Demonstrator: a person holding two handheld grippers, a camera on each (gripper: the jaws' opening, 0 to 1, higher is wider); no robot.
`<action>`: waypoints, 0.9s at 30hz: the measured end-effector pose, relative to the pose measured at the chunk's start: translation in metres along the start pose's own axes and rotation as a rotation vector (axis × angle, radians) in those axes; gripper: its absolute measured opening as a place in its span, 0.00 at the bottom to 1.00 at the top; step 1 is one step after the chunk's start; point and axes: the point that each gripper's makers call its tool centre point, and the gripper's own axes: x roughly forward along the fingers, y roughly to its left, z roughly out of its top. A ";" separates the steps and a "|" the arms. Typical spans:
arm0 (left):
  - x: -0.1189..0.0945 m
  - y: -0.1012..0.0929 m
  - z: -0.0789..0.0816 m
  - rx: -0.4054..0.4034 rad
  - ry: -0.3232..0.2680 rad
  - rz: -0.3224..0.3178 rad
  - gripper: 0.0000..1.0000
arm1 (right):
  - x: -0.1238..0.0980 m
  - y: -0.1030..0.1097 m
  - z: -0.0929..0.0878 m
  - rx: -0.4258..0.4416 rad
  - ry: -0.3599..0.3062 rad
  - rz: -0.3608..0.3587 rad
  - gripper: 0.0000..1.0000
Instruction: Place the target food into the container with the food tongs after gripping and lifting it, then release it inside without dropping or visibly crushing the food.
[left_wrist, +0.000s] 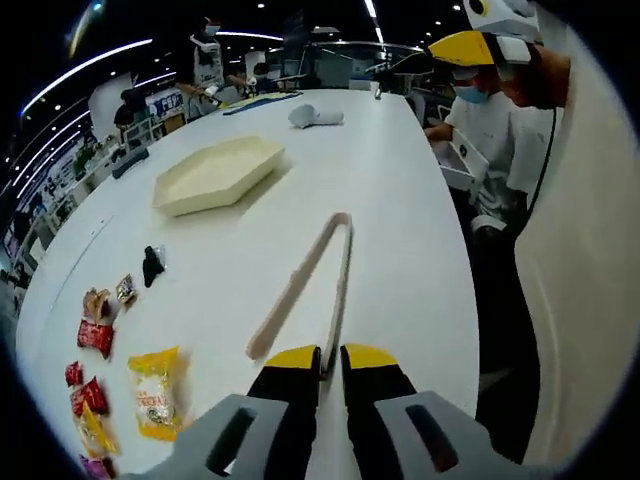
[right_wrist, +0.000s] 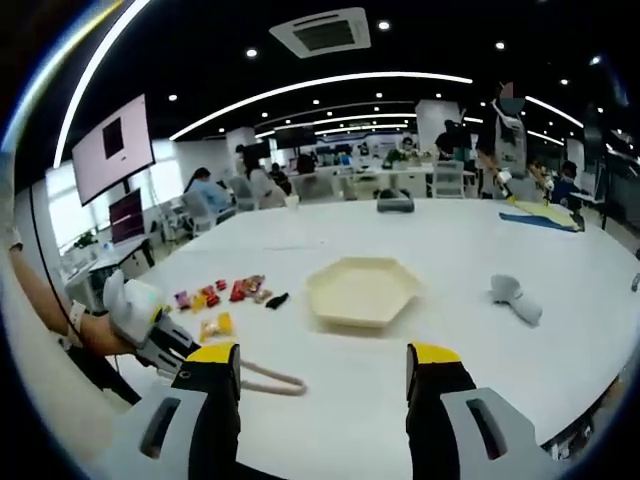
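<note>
- The food tongs (left_wrist: 305, 282) lay flat on the white table (left_wrist: 410, 200), just in front of the left gripper (left_wrist: 331, 362), whose jaws were nearly closed at the tongs' near end; whether they had a hold could not be told.
- The snack packets (left_wrist: 155, 392) sat near the table's left edge, the cream tray (left_wrist: 218, 174) farther up the middle.
- The tongs might slip or twist if pinched badly.
- The right gripper (right_wrist: 325, 368) was wide open, holding nothing.

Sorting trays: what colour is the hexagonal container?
Cream hexagonal container, clearest in the right gripper view.
</note>
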 end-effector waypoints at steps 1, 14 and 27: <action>0.001 0.001 0.000 0.001 -0.001 -0.001 0.05 | -0.001 -0.001 0.001 -0.001 -0.005 -0.007 0.66; 0.001 -0.001 0.002 0.032 -0.010 -0.018 0.03 | -0.006 -0.005 0.001 0.008 -0.007 -0.032 0.63; 0.003 -0.007 0.004 0.007 -0.014 -0.062 0.00 | -0.007 -0.004 0.001 -0.001 0.004 -0.022 0.62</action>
